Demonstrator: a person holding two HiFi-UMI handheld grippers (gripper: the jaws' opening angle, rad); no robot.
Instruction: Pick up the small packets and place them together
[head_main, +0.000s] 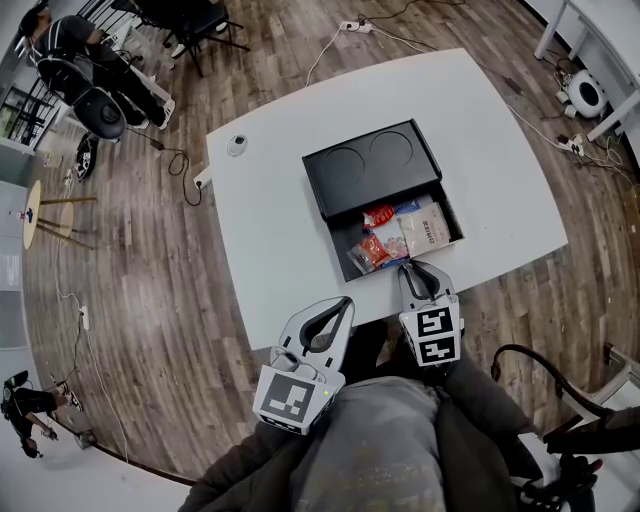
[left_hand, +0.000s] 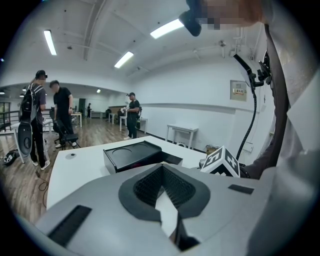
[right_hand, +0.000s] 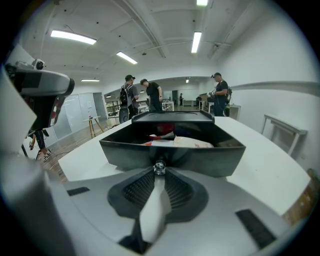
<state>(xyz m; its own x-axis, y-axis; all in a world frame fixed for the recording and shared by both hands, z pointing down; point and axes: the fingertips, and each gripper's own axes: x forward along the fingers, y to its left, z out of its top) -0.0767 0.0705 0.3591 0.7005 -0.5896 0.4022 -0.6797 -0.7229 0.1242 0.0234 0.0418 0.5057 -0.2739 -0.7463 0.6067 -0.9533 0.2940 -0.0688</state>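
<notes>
White table (head_main: 270, 225) on wood floor (head_main: 130, 300) bears a black drawer box (head_main: 375, 165) with a clear knob (right_hand: 159, 167) and a small round disc (head_main: 237, 145); people (left_hand: 62, 112) stand beyond

The drawer's front wall (right_hand: 200, 160) hides most of the packets (right_hand: 187, 142).

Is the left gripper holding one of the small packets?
No, the left gripper is shut on nothing; the packets lie in the open drawer.
</notes>
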